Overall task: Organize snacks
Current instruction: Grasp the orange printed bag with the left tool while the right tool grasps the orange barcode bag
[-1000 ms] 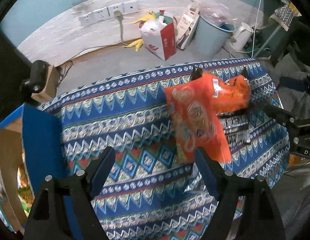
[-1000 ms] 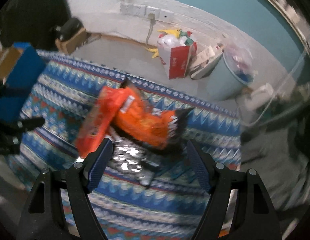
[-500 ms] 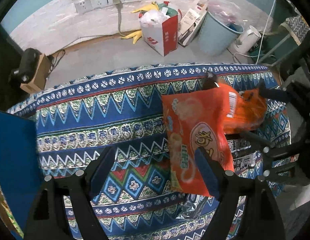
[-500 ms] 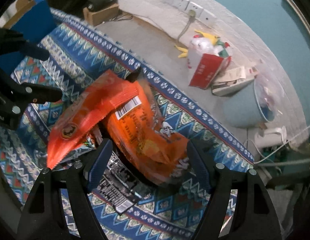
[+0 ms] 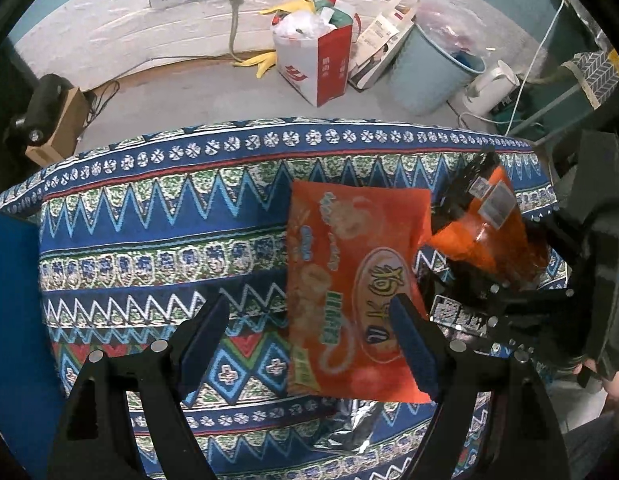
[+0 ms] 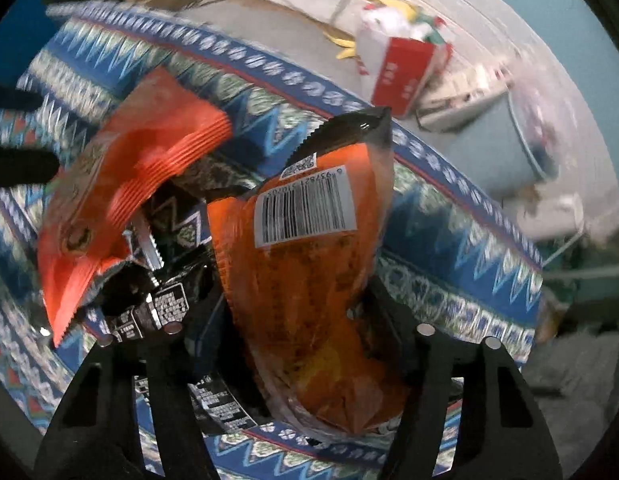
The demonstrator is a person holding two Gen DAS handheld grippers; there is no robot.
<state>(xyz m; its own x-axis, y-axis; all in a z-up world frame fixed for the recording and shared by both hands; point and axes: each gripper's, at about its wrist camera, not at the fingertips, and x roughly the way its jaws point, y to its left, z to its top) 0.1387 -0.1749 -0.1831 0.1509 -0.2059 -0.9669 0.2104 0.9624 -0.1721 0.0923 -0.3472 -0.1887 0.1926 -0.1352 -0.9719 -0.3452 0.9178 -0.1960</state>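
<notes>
A flat red-orange snack bag [image 5: 349,292] lies on the patterned tablecloth [image 5: 169,216]; it also shows in the right wrist view [image 6: 121,188]. My left gripper [image 5: 309,340] is open just above its near end, one finger over the bag. An orange chip bag with a barcode [image 6: 309,260] stands tilted between the fingers of my right gripper [image 6: 293,320], which is closed on its lower part; it also shows in the left wrist view [image 5: 489,232]. A black and silver packet [image 6: 165,308] lies under both bags.
A blue box [image 5: 13,320] stands at the table's left edge. On the floor beyond the table are a red and white bag of rubbish [image 5: 313,60], a light blue bin [image 5: 433,72], a white kettle [image 5: 489,88] and a cardboard box [image 5: 57,124].
My right gripper has moved in and closed on the orange chip bag, tilting it upright. My left gripper has moved closer over the flat red-orange bag.
</notes>
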